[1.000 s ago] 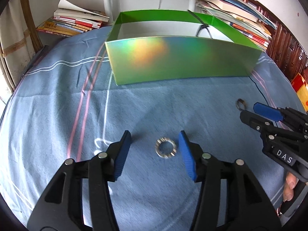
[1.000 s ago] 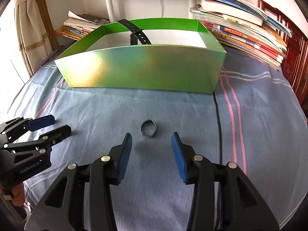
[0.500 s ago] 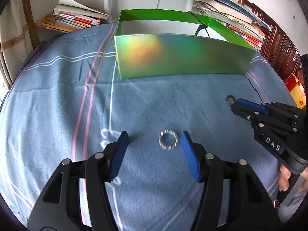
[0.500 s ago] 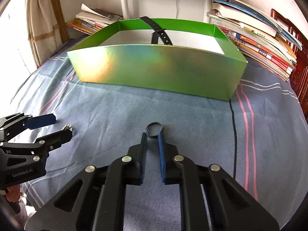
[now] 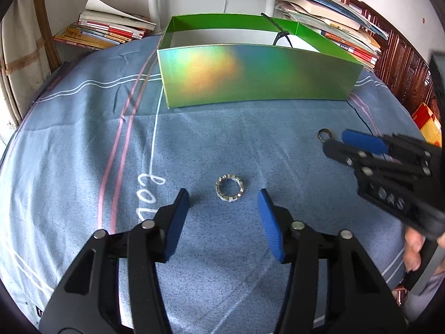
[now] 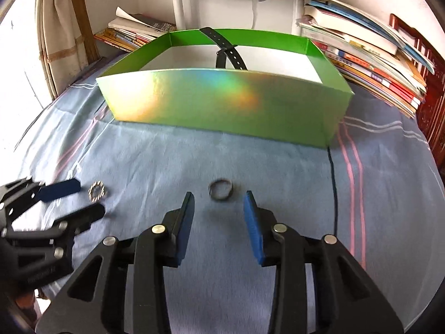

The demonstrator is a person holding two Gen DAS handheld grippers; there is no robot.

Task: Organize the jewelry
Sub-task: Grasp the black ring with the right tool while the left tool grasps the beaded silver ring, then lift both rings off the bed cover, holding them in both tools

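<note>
A studded silver ring [image 5: 229, 188] lies on the blue cloth just ahead of my open left gripper [image 5: 224, 199], between its blue fingertips; it also shows in the right wrist view [image 6: 97, 193]. A plain dark metal ring [image 6: 221, 190] lies just ahead of my open right gripper [image 6: 218, 201]; it also shows in the left wrist view [image 5: 324, 134]. Both grippers are empty. A shiny green box [image 6: 222, 103] stands behind the rings, open on top, with a black strap [image 6: 225, 50] inside.
Stacks of books and magazines [image 6: 375, 64] lie behind the box at right, and more [image 5: 108, 32] at left. A thin black cable [image 6: 333, 192] runs over the cloth at right. A white post [image 6: 178, 5] stands behind the box.
My right gripper shut around the dark ring half a second ago and now stands open again, with the ring still on the cloth. My left gripper stayed open near the studded ring.
</note>
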